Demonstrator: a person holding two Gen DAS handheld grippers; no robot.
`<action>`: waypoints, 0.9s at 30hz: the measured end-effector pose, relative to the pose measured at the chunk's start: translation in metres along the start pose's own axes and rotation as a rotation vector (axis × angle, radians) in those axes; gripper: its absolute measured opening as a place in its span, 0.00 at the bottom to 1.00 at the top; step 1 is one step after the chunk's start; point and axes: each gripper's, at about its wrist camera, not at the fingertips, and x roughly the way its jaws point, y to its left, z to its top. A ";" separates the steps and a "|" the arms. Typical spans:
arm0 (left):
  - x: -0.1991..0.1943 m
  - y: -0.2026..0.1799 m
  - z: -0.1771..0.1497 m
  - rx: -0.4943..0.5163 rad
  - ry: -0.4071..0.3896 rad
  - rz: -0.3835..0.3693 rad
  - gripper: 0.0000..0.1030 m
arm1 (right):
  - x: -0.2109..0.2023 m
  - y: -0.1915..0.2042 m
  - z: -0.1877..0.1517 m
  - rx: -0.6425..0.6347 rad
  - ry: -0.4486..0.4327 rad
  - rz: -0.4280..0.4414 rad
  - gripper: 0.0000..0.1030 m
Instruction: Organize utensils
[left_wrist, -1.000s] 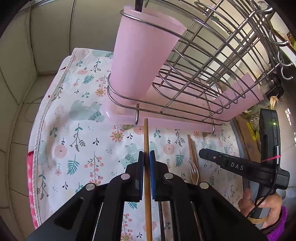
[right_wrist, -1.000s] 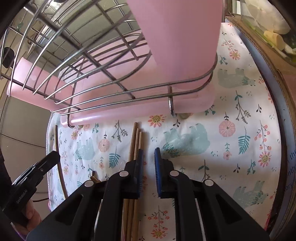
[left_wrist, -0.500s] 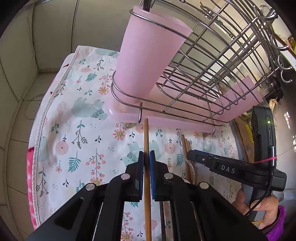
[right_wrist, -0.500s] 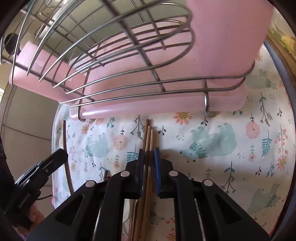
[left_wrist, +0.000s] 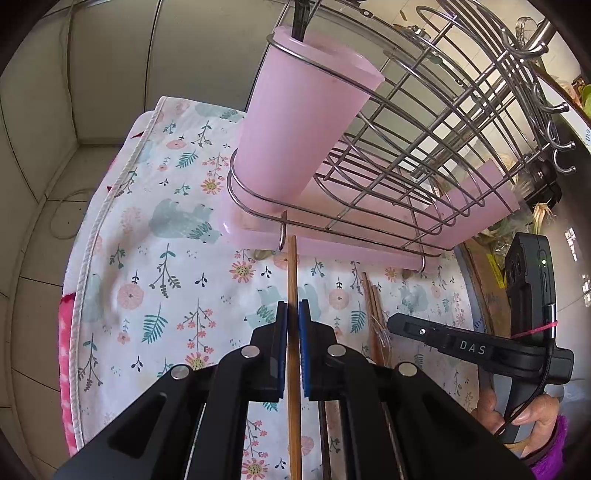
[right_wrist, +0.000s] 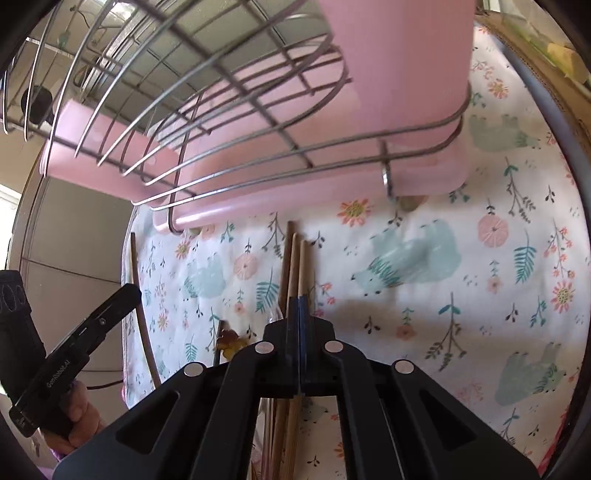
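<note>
We see the left claw (left_wrist: 292, 325) clenched on one wooden chopstick (left_wrist: 292, 273), its tip just short of the wire dish rack (left_wrist: 424, 122) and pink utensil cup (left_wrist: 295, 125). The right claw (right_wrist: 298, 301) is pinched onto a chopstick of the bundle (right_wrist: 295, 262) lying on the floral cloth (right_wrist: 461, 295), with bare cloth to its right.

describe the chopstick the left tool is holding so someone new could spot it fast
Find the wire dish rack with its pink cup on the floral cloth. Just before the rack's pink tray, one wooden chopstick points at the cup. Unlike the bundle of chopsticks to its right, it lies alone, pinched in the left tool.
</note>
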 end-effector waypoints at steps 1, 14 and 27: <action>-0.001 0.000 -0.001 0.001 -0.002 0.001 0.05 | 0.002 0.002 -0.001 -0.002 0.008 -0.003 0.01; -0.002 0.001 -0.003 0.001 -0.005 0.002 0.05 | 0.036 0.009 -0.019 0.090 0.055 0.091 0.02; -0.006 0.007 -0.003 -0.014 -0.017 0.007 0.05 | 0.018 0.006 -0.021 0.028 -0.026 0.012 0.00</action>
